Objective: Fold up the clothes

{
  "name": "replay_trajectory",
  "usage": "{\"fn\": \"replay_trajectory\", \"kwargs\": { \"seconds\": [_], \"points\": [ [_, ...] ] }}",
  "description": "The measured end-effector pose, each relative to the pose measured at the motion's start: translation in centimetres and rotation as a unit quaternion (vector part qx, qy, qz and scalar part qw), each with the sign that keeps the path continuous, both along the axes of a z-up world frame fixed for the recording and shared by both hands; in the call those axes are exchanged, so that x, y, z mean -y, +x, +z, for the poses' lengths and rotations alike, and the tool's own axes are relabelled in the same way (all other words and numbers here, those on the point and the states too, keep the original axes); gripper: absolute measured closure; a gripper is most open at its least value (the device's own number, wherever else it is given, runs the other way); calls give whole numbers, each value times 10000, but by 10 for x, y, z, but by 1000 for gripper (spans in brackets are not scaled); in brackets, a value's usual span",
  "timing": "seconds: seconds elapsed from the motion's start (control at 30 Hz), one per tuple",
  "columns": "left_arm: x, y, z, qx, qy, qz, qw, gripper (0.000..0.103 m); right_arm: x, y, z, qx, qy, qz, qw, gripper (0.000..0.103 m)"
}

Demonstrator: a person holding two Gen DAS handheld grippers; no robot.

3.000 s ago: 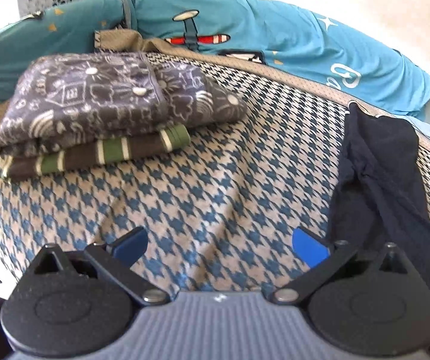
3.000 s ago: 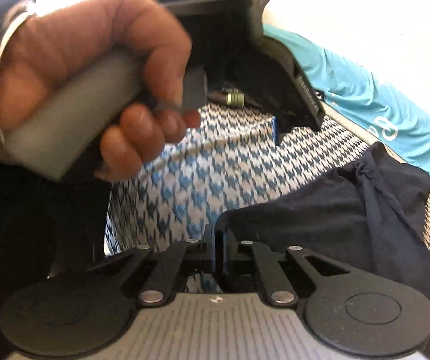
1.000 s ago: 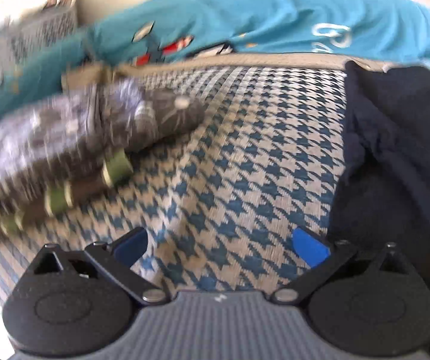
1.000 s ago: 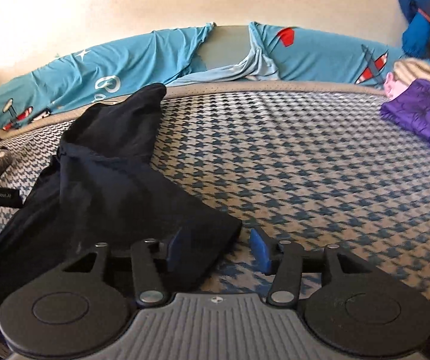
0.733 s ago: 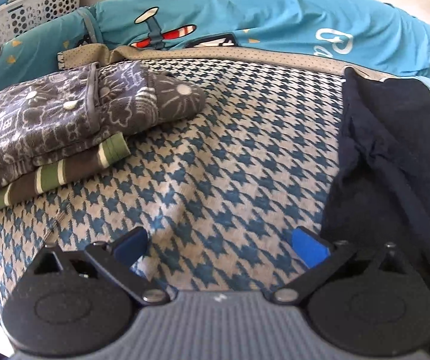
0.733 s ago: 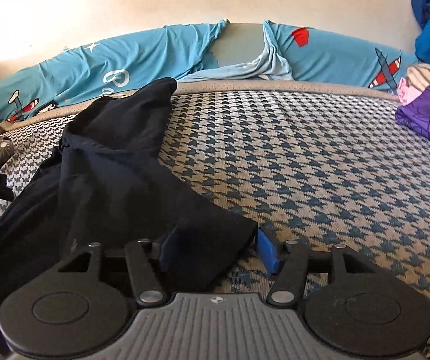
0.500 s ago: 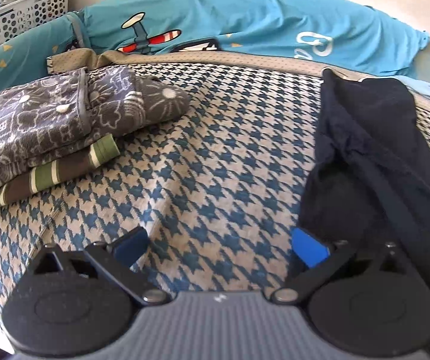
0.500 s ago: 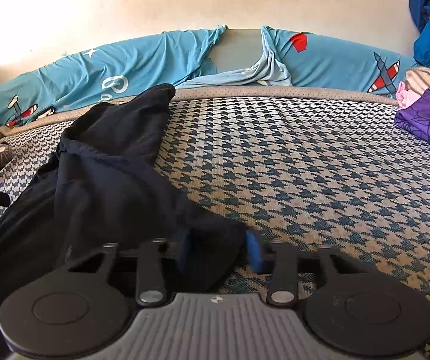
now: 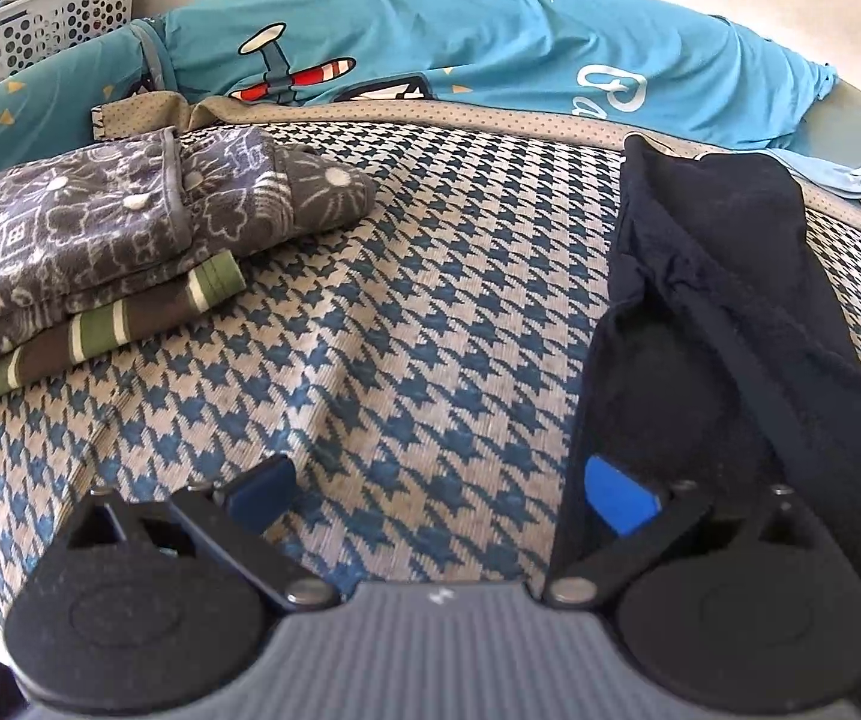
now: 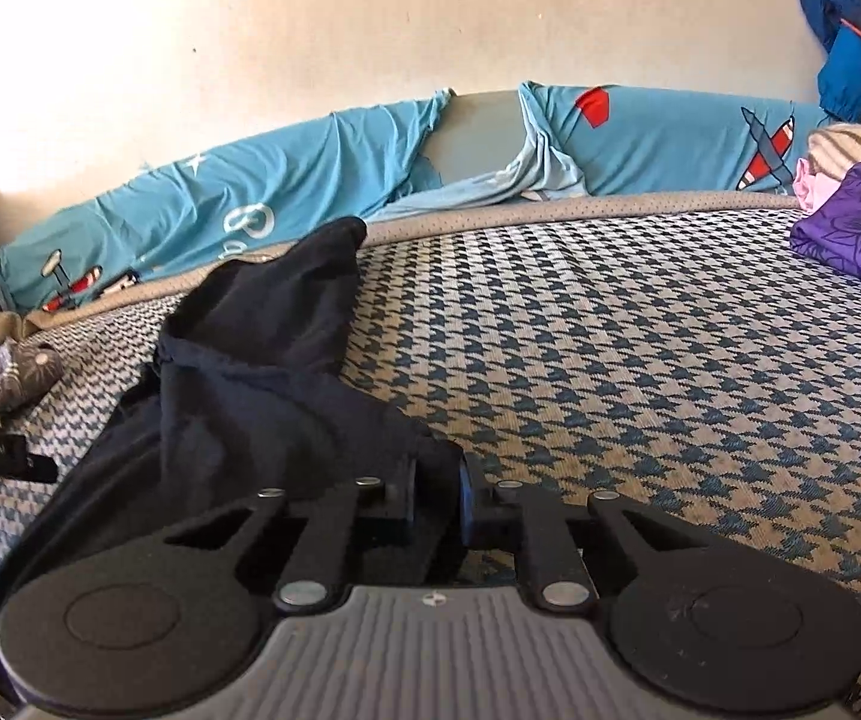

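A houndstooth bedspread (image 9: 430, 324) in blue and beige fills the ground ahead of both tongs, edged at the far side by turquoise aeroplane-print bedding (image 9: 490, 42). A dark navy garment (image 10: 250, 372) lies crumpled on it, stretching away from the right gripper (image 10: 436, 495) and passing under the right-hand finger of the left gripper (image 9: 439, 489). Ahead and to the left of the left gripper sits a folded stack: a grey patterned cloth (image 9: 130, 222) on a green-striped one (image 9: 106, 336). Far right of the right gripper rests a purple cloth (image 10: 856, 228). The right gripper is pinched onto the garment's near corner; the left gripper's fingers are spread wide with nothing between them.
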State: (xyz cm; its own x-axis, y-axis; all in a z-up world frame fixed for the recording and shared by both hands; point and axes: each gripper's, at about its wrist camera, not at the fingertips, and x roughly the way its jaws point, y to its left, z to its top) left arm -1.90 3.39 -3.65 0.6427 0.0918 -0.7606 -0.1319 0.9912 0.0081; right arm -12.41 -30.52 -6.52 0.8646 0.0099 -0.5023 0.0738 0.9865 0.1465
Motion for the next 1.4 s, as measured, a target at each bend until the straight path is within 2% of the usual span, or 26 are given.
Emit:
{"fn": "replay_trajectory", "kwargs": {
  "seconds": [0.23, 0.4, 0.6, 0.87, 1.13, 1.4],
  "points": [
    [3, 0, -5, -134, 142, -56, 9998, 0, -8, -10, 18, 235, 172, 239, 9993, 89],
    [-3, -1, -1, -76, -62, 48, 9999, 0, -24, -21, 37, 452, 302, 688, 9961, 89],
    [-11, -5, 7, 31, -209, 128, 9997, 0, -49, -33, 53, 589, 478, 1291, 9887, 89],
    [-26, -16, 20, 198, -329, 256, 9989, 0, -92, -41, 65, 624, 617, 2167, 9723, 89],
    [-54, -23, 30, 361, -505, 722, 9955, 0, -148, -45, 47, 333, 305, 3006, 9527, 89],
    [-58, -25, 32, 385, -530, 701, 9954, 0, -183, -35, 10, -160, 80, 3403, 9401, 89]
  ]
}}
